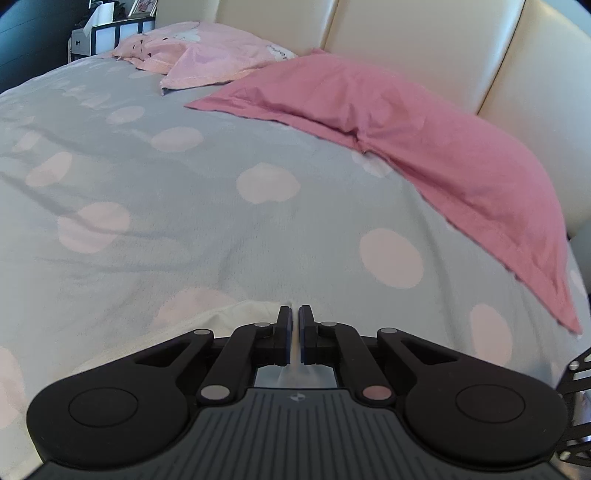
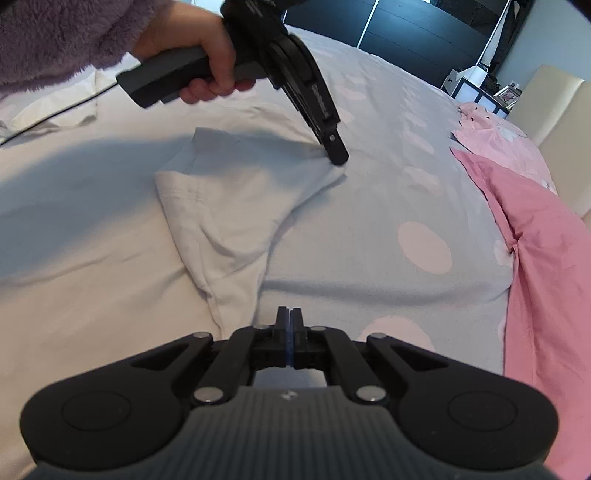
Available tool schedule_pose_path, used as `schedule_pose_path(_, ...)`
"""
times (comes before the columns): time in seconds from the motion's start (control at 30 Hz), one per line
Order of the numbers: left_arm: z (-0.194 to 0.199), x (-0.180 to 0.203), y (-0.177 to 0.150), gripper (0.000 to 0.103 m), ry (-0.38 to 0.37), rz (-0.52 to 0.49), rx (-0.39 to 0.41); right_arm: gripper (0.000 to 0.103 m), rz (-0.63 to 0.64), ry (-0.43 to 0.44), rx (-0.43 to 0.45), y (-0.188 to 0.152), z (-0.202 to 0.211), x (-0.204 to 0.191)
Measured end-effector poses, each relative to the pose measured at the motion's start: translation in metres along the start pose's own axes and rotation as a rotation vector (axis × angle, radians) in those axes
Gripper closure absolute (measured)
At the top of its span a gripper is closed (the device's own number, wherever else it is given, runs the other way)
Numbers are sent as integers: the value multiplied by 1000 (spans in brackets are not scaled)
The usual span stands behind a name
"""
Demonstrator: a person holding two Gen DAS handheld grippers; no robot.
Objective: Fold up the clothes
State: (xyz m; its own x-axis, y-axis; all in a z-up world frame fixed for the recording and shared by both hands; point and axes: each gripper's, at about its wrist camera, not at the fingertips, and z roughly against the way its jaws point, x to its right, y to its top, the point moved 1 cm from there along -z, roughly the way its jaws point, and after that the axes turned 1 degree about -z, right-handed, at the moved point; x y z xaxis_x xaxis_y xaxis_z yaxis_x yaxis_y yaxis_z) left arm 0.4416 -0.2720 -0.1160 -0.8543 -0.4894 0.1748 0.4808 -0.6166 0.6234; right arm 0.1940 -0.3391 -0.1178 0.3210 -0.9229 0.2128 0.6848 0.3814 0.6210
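A white garment lies rumpled on the grey dotted blanket. In the right wrist view my left gripper, held by a hand in a fuzzy purple sleeve, pinches the garment's far edge. In the left wrist view its jaws are shut on a thin strip of that white cloth. My right gripper is shut at the garment's near edge, its blue pads meeting. The cloth runs under its left finger. Whether any is caught between the pads is hidden.
A dark pink pillow and a pale pink one lie against the cream headboard. A nightstand stands at the bed's far corner. A black cable trails over white bedding at the left.
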Motion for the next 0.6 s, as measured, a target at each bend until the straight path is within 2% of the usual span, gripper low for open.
schedule_pose_path(0.03,1,-1,-1,99,14,-8,-8,98,-4,27,24,2,3,-2)
schedule_pose_path(0.13,16,-5,-7,79,39,1,17,94,22,92,65,8,5,-15)
schedule_pose_path(0.2,29,-5,-12,79,31,0,30,79,41,114,74,9,3,-22)
schedule_pose_path(0.23,36,-3,-15,79,31,-8,27,77,49,122,77,9,2,-25)
schedule_pose_path(0.47,74,12,-55,79,-2,-9,-20,75,17,190,123,22,-4,-30)
schedule_pose_path(0.6,86,18,-79,79,-19,37,-43,62,-60,253,145,37,-18,-27)
